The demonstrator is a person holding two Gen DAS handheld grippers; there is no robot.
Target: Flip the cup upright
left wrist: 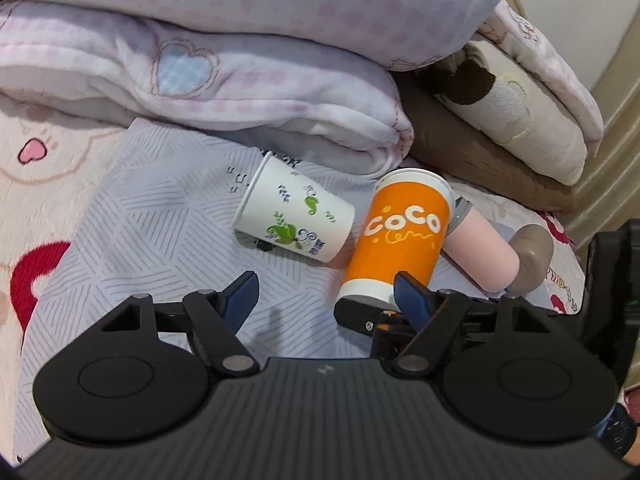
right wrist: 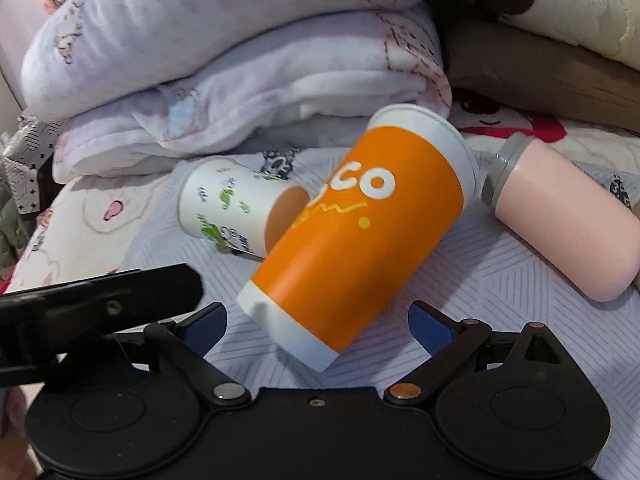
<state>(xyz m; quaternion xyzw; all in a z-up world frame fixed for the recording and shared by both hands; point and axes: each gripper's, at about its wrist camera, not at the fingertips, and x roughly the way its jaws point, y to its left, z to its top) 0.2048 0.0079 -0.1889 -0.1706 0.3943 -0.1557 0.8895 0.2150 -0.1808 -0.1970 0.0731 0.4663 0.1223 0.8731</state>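
An orange "COCO" paper cup (left wrist: 400, 236) lies tilted on a grey patterned cloth (left wrist: 152, 216), base toward me, rim leaning on the folded blanket. It also shows in the right wrist view (right wrist: 352, 248). My left gripper (left wrist: 326, 292) is open and empty, just left of the cup's base. My right gripper (right wrist: 316, 326) is open, its blue fingertips (right wrist: 430, 326) either side of the cup's white base without touching it. A white cup with green print (left wrist: 296, 218) lies on its side to the left, also in the right wrist view (right wrist: 224, 204).
A pink bottle with a grey cap (right wrist: 568, 228) lies on its side right of the orange cup. Folded pink blankets (left wrist: 240, 72) and a brown cushion (left wrist: 480, 152) pile up behind. The left gripper's black body (right wrist: 92, 300) intrudes at lower left.
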